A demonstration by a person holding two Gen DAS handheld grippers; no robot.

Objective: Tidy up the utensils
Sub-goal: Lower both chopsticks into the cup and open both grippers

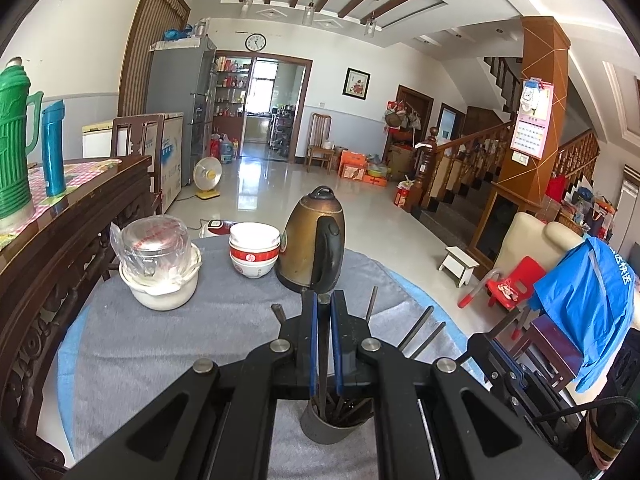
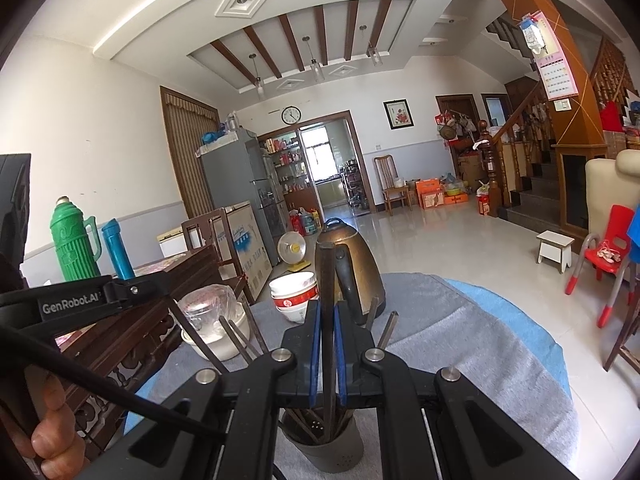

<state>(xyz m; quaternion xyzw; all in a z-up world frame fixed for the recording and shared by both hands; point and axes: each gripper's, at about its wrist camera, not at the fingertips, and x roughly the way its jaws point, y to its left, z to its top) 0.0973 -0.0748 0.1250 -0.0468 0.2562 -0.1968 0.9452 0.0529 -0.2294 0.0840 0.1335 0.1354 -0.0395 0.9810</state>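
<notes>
A grey cup (image 1: 336, 428) of several dark chopsticks stands on the grey cloth just below both grippers, and shows in the right wrist view too (image 2: 324, 452). My left gripper (image 1: 323, 296) is shut on one dark chopstick (image 1: 322, 360) that runs down into the cup. My right gripper (image 2: 326, 306) is shut on another dark chopstick (image 2: 328, 276), which stands upright out of the cup and rises past the fingertips. Loose chopsticks (image 1: 416, 328) (image 2: 232, 336) fan out of the cup on both sides.
On the cloth-covered round table (image 1: 160, 340) behind the cup stand a brass kettle (image 1: 312, 244), stacked red-and-white bowls (image 1: 254, 250) and a white pot with a wrapped lid (image 1: 160, 268). A dark wooden sideboard (image 1: 72, 232) with a green thermos (image 1: 14, 140) borders the left. A hand (image 2: 44, 432) shows at lower left.
</notes>
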